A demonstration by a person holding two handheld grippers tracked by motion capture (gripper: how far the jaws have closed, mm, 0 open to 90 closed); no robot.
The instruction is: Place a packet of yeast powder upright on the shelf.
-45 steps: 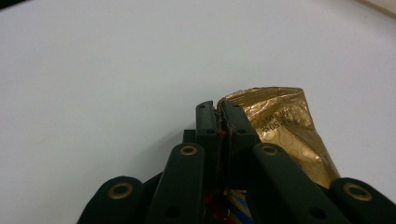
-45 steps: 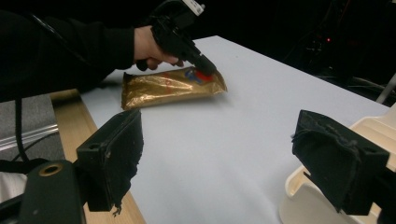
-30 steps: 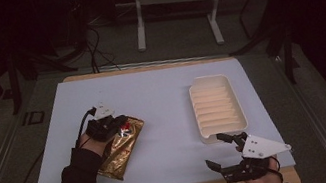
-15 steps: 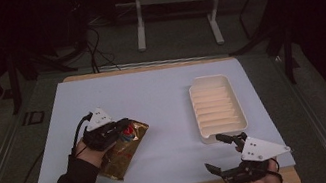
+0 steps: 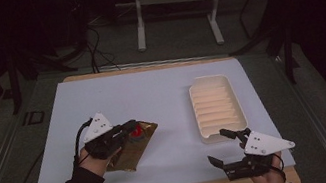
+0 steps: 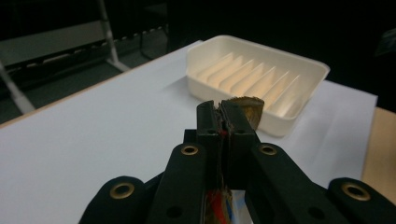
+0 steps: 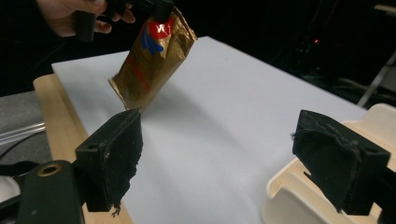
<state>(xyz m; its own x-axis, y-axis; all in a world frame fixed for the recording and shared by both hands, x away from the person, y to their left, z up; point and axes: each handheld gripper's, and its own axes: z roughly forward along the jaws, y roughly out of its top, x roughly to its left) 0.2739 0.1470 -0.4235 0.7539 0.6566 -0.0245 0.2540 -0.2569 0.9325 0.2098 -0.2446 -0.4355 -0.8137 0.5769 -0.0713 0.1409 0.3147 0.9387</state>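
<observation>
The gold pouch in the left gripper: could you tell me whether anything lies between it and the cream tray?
Nothing visible does. The gold pouch hangs from the left gripper, and only bare white mat lies between it and the cream tray.

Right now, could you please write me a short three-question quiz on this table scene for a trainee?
1. True or false: the left gripper is shut on the gold pouch.
2. How do the right gripper's jaws stand? A) wide apart with nothing between them B) clamped on the tray C) shut on the pouch
3. Fill in: the cream ribbed tray holds ____.

Key
1. True; the pouch edge is pinched and it hangs clear of the white mat.
2. A.
3. Nothing.
</observation>
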